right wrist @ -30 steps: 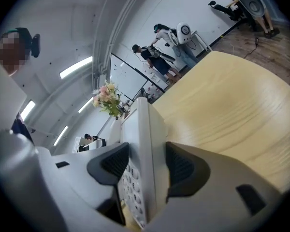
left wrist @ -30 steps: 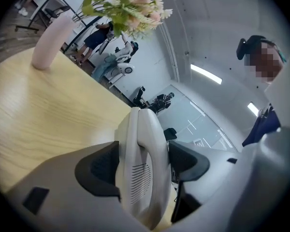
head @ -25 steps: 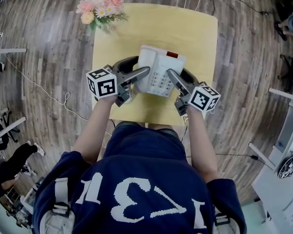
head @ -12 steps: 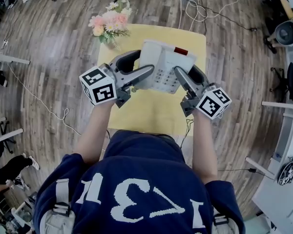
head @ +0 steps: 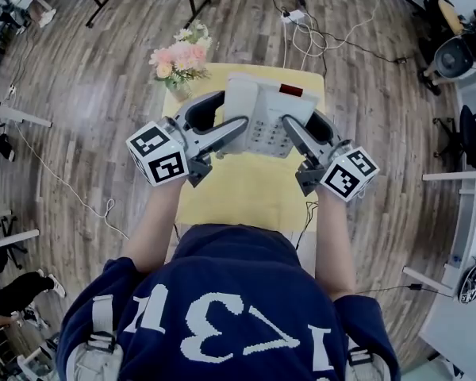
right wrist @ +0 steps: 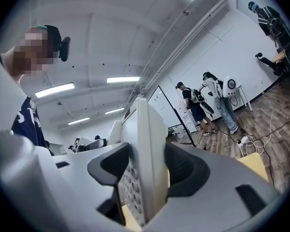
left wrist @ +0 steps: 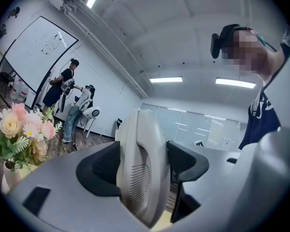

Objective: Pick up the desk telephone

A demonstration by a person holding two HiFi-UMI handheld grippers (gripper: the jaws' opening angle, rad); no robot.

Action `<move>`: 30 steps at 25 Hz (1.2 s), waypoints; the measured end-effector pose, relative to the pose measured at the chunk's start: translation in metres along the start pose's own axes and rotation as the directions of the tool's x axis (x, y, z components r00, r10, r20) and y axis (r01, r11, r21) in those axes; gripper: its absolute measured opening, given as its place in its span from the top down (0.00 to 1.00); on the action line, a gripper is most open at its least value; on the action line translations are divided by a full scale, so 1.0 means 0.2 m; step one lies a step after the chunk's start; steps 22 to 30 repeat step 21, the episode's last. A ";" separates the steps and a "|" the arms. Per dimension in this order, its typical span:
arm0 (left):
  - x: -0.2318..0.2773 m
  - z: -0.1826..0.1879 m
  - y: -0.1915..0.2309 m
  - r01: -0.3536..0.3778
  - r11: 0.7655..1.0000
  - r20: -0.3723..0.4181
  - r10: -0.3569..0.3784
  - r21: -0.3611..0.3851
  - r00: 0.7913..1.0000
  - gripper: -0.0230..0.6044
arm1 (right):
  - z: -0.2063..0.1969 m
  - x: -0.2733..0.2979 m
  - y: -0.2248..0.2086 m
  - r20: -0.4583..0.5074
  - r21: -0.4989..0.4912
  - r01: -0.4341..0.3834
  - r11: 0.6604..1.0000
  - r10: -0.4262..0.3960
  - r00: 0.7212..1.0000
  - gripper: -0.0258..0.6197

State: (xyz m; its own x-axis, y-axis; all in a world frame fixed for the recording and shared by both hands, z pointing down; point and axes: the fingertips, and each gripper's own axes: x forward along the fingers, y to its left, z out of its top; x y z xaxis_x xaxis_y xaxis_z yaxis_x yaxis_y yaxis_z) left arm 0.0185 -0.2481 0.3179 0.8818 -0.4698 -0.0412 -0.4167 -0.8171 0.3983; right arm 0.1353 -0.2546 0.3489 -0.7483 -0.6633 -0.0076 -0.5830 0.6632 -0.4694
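Observation:
The white desk telephone, with a keypad and a red patch at its top, hangs in the air above the yellow table. My left gripper is shut on the telephone's left edge, and my right gripper is shut on its right edge. In the left gripper view the telephone's ribbed side stands clamped between the dark pads. The right gripper view has the keypad side held upright between the pads.
A vase of pink and cream flowers stands at the table's far left corner. Cables lie on the wooden floor beyond the table. Desks and chairs stand at the room's edges, and people stand far off.
Both grippers have lifted the telephone off the table and carried it upward and away from me. The table now appears smaller and farther below.

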 end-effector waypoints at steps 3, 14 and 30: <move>0.02 0.01 -0.03 -0.006 1.000 0.000 0.006 0.005 1.000 0.46 | 0.02 -0.03 -0.01 0.001 -0.003 -0.007 1.000 0.007 1.000 0.58; -0.06 0.02 0.03 -0.016 1.000 0.006 0.016 0.010 1.000 0.46 | -0.01 0.06 0.04 -0.014 -0.018 -0.014 1.000 0.014 1.000 0.58; 0.10 0.09 0.00 -0.023 1.000 -0.002 0.023 0.012 1.000 0.46 | 0.12 0.00 -0.05 -0.015 -0.003 -0.017 1.000 0.017 1.000 0.58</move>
